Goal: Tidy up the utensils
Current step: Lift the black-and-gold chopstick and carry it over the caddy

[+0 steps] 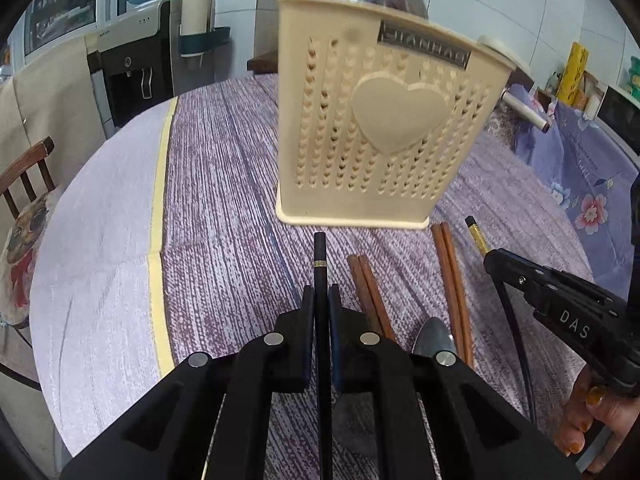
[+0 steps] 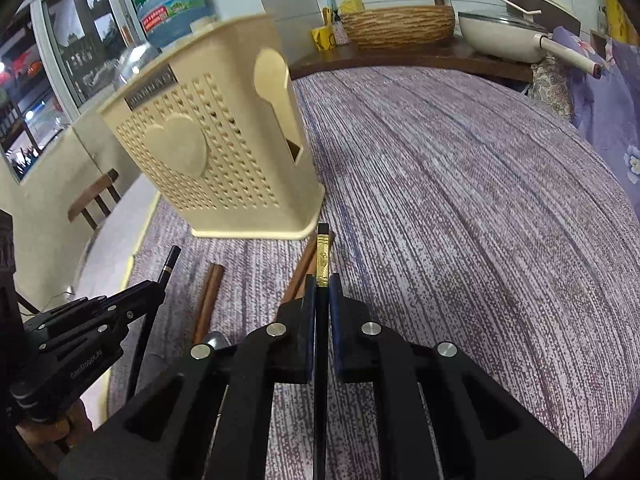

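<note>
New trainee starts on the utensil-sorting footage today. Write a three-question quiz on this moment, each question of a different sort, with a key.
1. True or false: the left gripper is shut on a black chopstick.
2. Which lies on the tablecloth in front of the cream utensil holder? A. brown chopsticks B. a fork C. a knife
3. Fill in: the chopstick in the right gripper has a ____ coloured band near its end.

Key: 1 true; 2 A; 3 gold
</note>
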Available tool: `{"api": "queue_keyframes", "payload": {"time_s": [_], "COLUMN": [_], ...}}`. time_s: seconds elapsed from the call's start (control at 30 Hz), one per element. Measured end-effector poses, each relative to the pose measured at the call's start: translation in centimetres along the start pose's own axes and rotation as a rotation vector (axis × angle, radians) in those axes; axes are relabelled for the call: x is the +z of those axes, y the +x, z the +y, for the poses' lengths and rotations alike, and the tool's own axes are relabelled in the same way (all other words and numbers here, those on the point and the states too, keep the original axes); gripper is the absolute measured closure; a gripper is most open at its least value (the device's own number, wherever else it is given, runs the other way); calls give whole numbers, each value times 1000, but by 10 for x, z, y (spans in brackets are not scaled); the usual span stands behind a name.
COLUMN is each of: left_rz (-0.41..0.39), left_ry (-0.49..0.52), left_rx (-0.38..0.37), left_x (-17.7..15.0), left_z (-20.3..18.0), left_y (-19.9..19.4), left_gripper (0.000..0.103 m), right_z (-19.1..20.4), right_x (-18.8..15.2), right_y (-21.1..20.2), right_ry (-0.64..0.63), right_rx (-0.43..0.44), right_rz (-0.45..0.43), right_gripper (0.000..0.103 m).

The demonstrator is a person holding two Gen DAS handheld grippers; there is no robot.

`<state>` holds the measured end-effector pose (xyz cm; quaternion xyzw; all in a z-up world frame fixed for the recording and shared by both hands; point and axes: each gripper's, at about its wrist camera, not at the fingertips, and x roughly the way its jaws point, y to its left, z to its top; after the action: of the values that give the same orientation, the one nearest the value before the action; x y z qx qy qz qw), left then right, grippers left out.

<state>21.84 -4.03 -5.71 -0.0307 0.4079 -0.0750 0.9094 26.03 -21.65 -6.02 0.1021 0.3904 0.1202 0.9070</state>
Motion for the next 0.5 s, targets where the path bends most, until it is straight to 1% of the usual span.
{"api": "queue_keyframes", "payload": {"time_s": [0.1,0.3,0.4,0.5], "left_rz": [-44,-169,-239,-291], "left_ry": [-12,-34,-43,-46], "left_rx": [-21,-59,-69,-71], "left_x": [6,18,22,25], "left_z": [3,12,15,18], "left_y": [-16,-64,-91,-109], "left_gripper": [95,95,95,95], "right_z": [2,13,20,26], "right_x": [5,16,16,16], "right_y": [-17,-65,-91,-113], "right_ry": [-3,-49,-91,-129], "right_rx": [43,120,141,147], "right_rz": [-47,-160,-217,-262], "right_gripper": [95,95,95,95]}}
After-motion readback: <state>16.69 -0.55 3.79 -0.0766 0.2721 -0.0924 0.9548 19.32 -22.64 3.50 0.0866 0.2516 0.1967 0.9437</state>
